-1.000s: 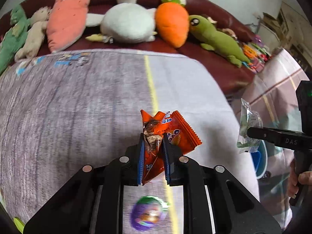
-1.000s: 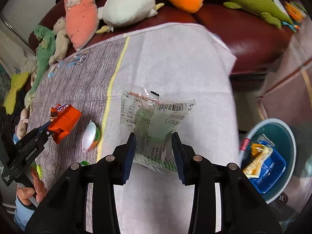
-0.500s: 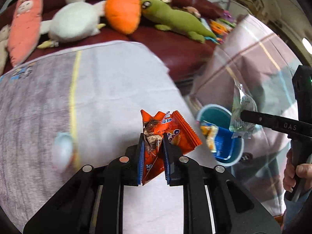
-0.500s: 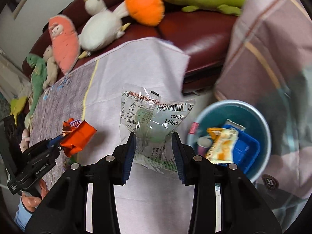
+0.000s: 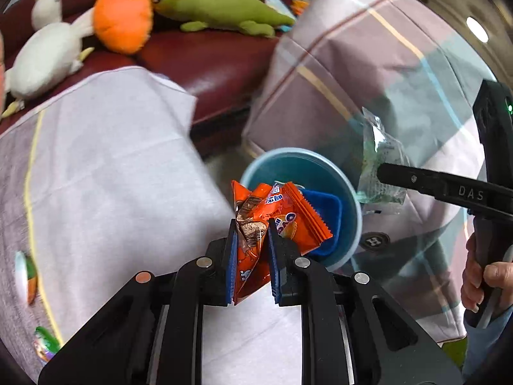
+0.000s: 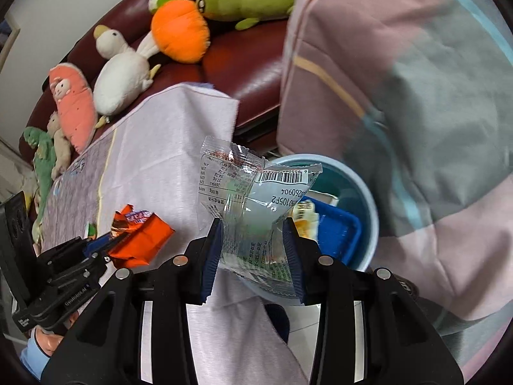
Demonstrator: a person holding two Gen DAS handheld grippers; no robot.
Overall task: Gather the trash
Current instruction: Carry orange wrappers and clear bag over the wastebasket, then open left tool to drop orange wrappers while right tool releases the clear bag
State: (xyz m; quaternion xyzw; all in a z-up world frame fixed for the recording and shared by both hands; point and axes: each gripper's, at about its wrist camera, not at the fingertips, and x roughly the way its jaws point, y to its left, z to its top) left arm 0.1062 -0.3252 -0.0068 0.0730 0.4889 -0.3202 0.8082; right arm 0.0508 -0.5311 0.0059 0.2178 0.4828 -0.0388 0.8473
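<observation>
My left gripper (image 5: 250, 240) is shut on an orange snack wrapper (image 5: 282, 218) and holds it at the near rim of a light blue trash bin (image 5: 351, 199). The bin stands on the floor past the table's right edge. My right gripper (image 6: 251, 240) is shut on a clear plastic wrapper (image 6: 253, 199) with a barcode, just left of the bin (image 6: 368, 199). The bin holds a blue tray (image 6: 336, 234) and a yellow wrapper (image 6: 304, 215). The right gripper and its clear wrapper (image 5: 380, 166) show at the right of the left wrist view. The left gripper and its orange wrapper (image 6: 141, 237) show at the lower left of the right wrist view.
A cloth-covered table (image 5: 112, 176) lies to the left, with small round trash pieces (image 5: 27, 276) near its left side. A dark red sofa (image 5: 205, 51) with plush toys (image 5: 121, 22) is behind. A checked cloth (image 5: 368, 73) hangs behind the bin.
Both grippers have swung right, from over the table to the bin beside it, each still holding its wrapper. The bin now sits right in front of both.
</observation>
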